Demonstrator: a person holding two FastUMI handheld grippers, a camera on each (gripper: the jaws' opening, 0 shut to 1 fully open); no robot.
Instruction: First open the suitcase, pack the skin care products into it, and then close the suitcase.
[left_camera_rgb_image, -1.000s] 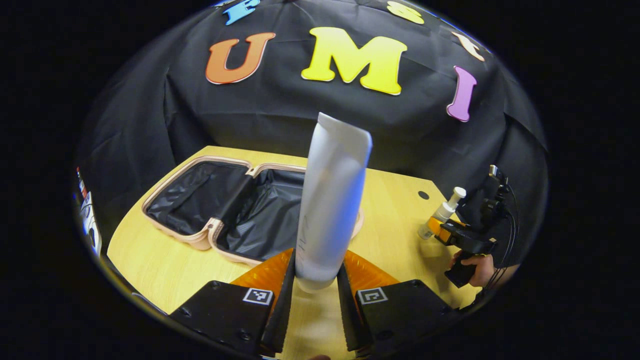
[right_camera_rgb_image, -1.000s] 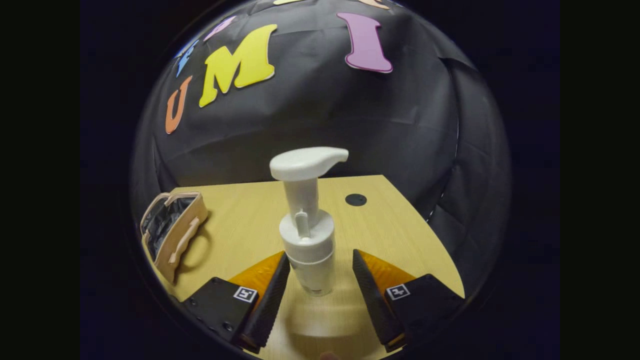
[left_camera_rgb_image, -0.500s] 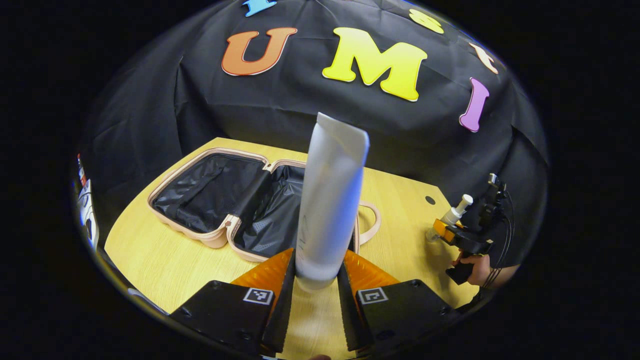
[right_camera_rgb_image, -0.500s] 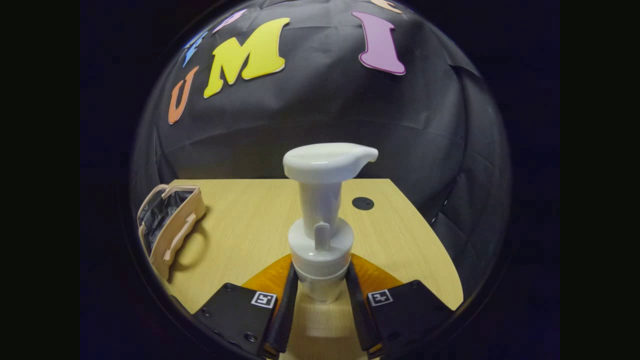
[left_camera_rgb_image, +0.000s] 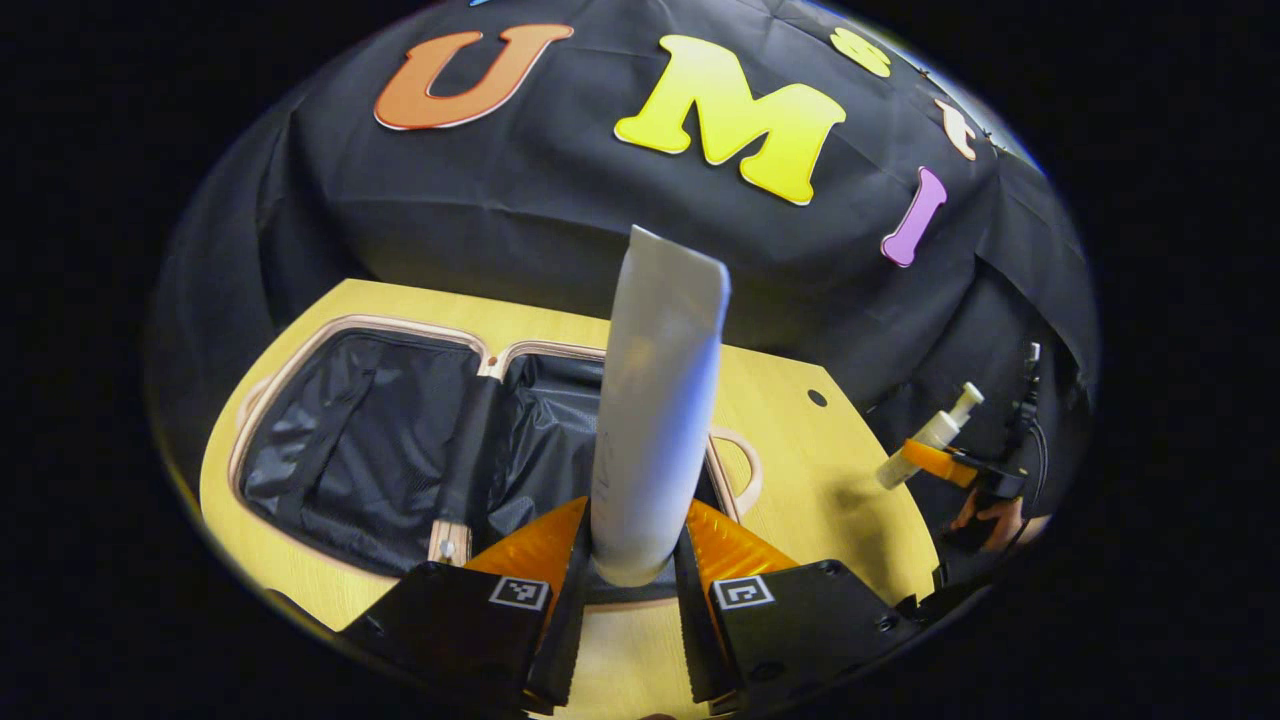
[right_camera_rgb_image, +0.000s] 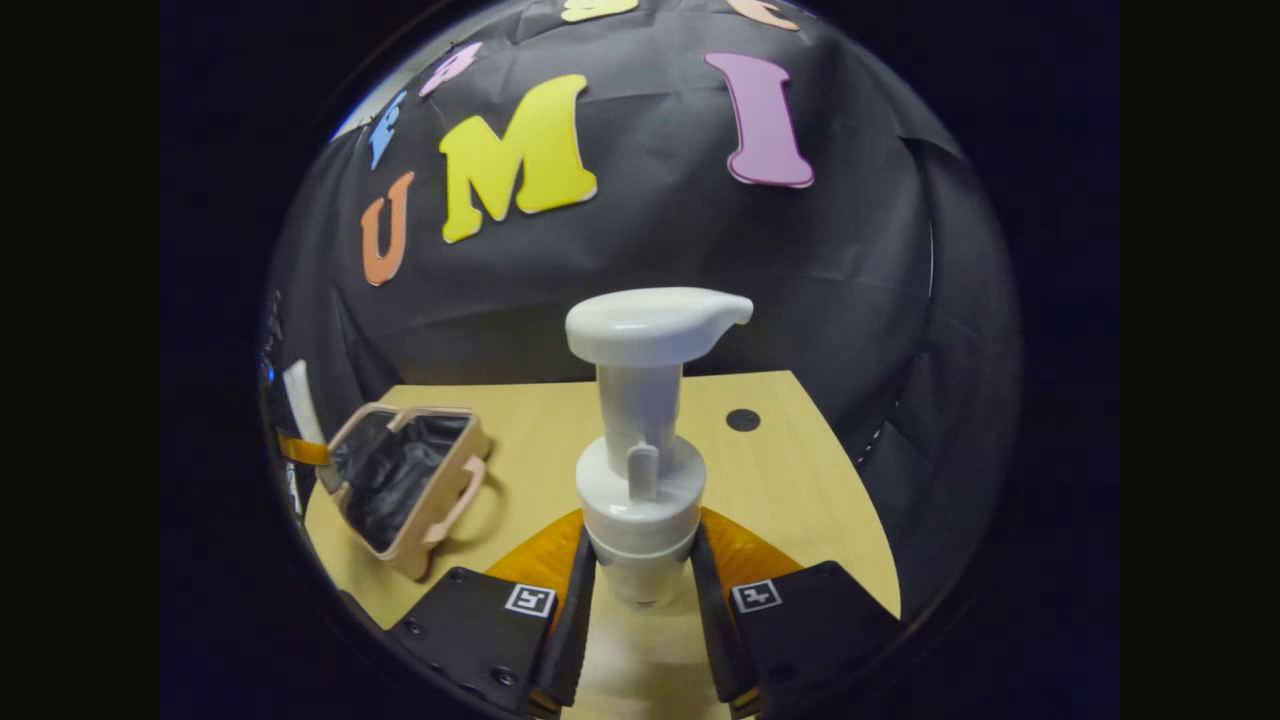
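A tall silver-white tube (left_camera_rgb_image: 655, 410) stands upright between the fingers of my left gripper (left_camera_rgb_image: 630, 590), which is shut on its lower end, above the near edge of the open suitcase (left_camera_rgb_image: 390, 450). The suitcase has a beige rim and a black lining and lies flat on the wooden table (left_camera_rgb_image: 800, 450). My right gripper (right_camera_rgb_image: 640, 600) is shut on a white pump bottle (right_camera_rgb_image: 640, 440), held upright above the table. The left gripper view shows that pump bottle (left_camera_rgb_image: 925, 440) far right, with a hand (left_camera_rgb_image: 990, 515) below it. In the right gripper view the suitcase (right_camera_rgb_image: 410, 485) lies far left.
A round black hole (right_camera_rgb_image: 742, 419) sits in the table (right_camera_rgb_image: 800, 500) near its back right corner. The suitcase handle (left_camera_rgb_image: 738, 470) sticks out toward the right side of the table. Black cloth closes off the back and sides.
My left gripper has carried the tube over the suitcase's near edge. My right gripper closed on the pump bottle a second ago and has since lifted it.
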